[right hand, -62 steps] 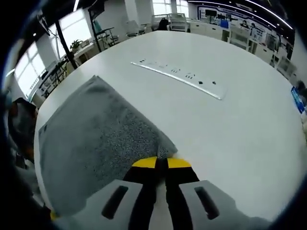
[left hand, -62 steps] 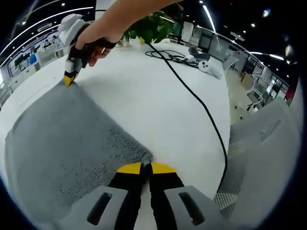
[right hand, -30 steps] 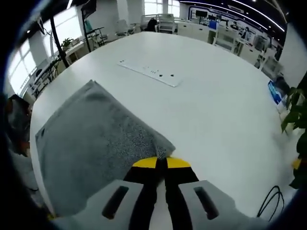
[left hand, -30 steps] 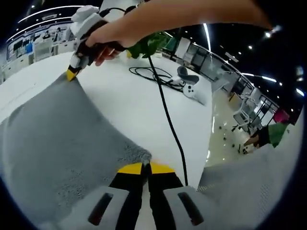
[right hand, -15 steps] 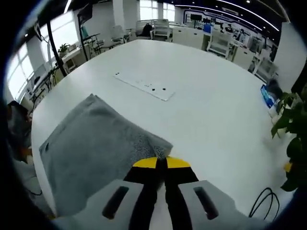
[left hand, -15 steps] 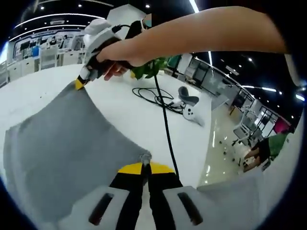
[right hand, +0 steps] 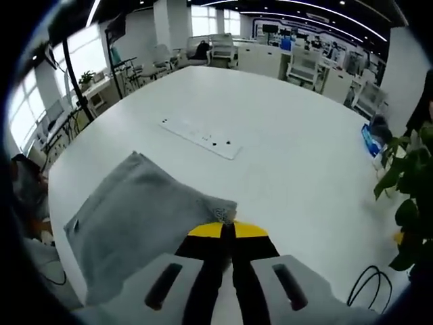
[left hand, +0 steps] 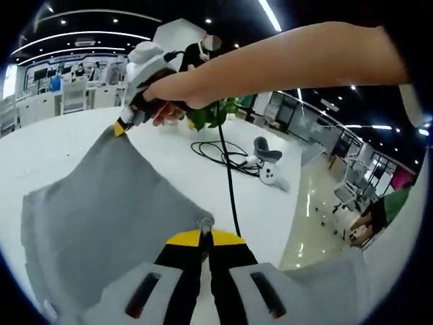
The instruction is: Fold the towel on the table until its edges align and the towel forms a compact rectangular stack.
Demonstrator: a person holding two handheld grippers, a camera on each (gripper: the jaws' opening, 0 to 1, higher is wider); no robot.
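Both claws clenched on towel (left hand: 101, 210) corners: left claw (left hand: 205, 236), right claw (right hand: 226, 230). Towel hangs lifted over table (right hand: 291, 156), stretched btwn them, prob. to carry the edge across for folding.

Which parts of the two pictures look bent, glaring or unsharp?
Left gripper view: fisheye bends the ceiling light strips; the person's arm looks oversized; floor shows glare. Right gripper view: table evenly lit; plant blurred near the rim.
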